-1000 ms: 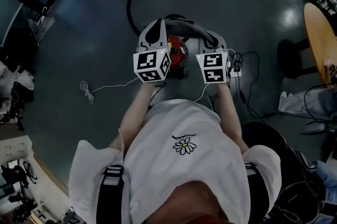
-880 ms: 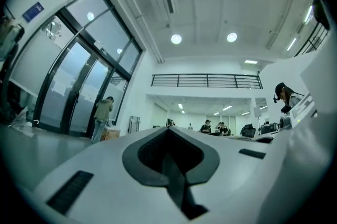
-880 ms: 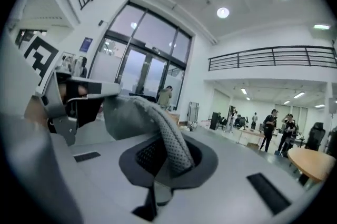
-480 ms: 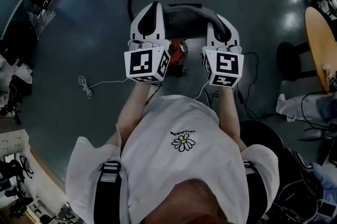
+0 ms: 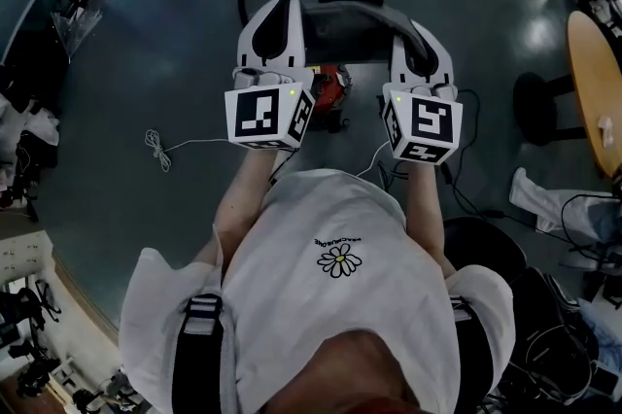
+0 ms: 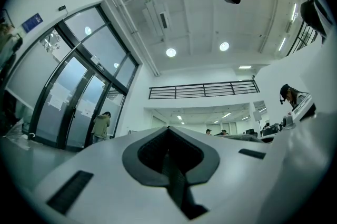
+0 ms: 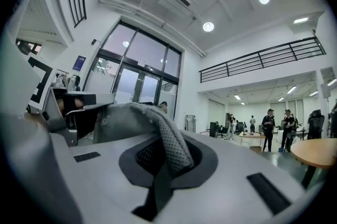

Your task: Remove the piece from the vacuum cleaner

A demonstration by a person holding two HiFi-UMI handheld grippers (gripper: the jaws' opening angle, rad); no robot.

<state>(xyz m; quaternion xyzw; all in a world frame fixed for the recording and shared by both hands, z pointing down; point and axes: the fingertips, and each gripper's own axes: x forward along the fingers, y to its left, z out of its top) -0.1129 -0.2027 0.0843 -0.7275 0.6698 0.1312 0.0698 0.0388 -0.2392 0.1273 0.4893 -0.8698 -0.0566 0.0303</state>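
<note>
Grey floor, red vacuum cleaner low between both grippers. Grey mesh piece held above it, long axis left-right. Right gripper clamps its right end. Left gripper closed, nothing visible between jaws.

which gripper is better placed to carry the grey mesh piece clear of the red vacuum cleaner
Right. The right gripper is clamped on the grey mesh piece; the left gripper is shut on nothing.
</note>
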